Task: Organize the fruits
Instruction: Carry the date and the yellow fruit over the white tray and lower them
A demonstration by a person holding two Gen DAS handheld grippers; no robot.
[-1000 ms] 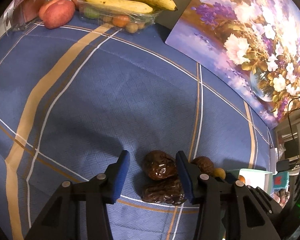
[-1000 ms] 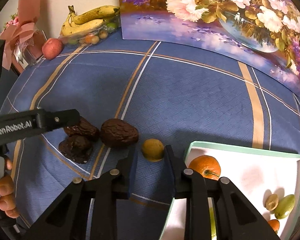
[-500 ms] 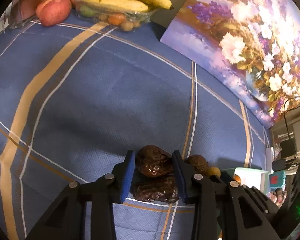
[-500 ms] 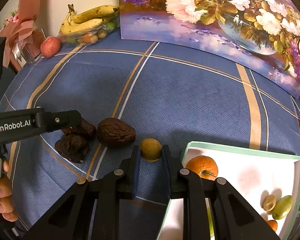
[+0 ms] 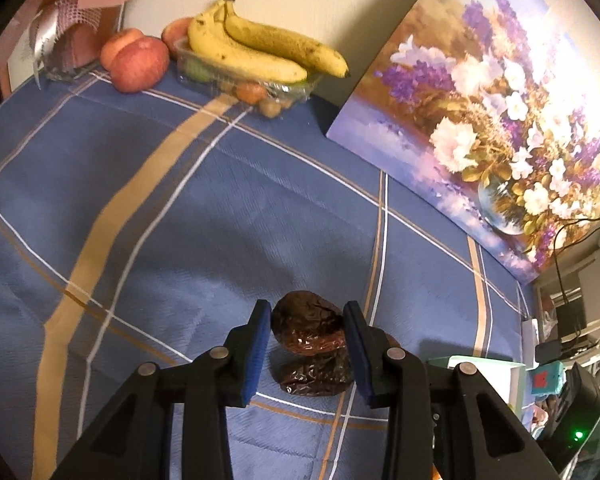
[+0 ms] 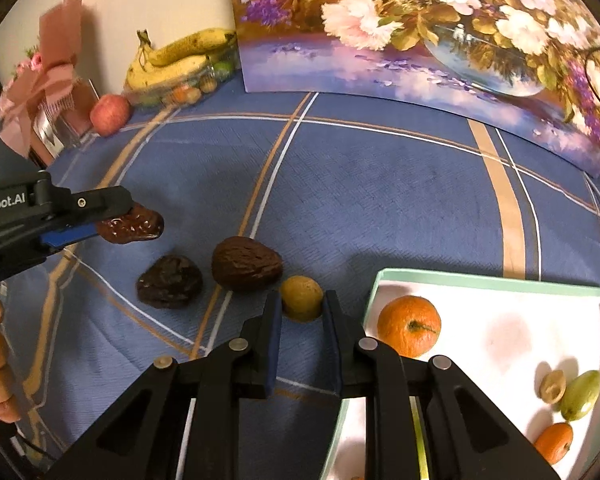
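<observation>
My left gripper (image 5: 305,314) is shut on a dark wrinkled dried fruit (image 5: 306,328) and holds it above the blue cloth; the right wrist view shows that dried fruit (image 6: 134,229) lifted in the left gripper (image 6: 112,220). A second dark dried fruit (image 6: 169,282) and a brown wrinkled fruit (image 6: 246,263) lie on the cloth. My right gripper (image 6: 300,308) is shut on a small yellow round fruit (image 6: 301,297), still low by the cloth. The white tray (image 6: 496,280) to its right holds an orange (image 6: 409,325) and small fruits.
Bananas (image 5: 260,50) on a clear plastic box, apples (image 5: 138,62) and a pink gift bouquet (image 6: 40,92) stand at the back by the wall. A flower painting (image 6: 420,40) leans at the back right. A shelf and cables (image 5: 572,312) stand past the table's right edge.
My left gripper closed on the upper dark dried fruit and lifted it off the cloth. My right gripper closed on the small yellow fruit.
</observation>
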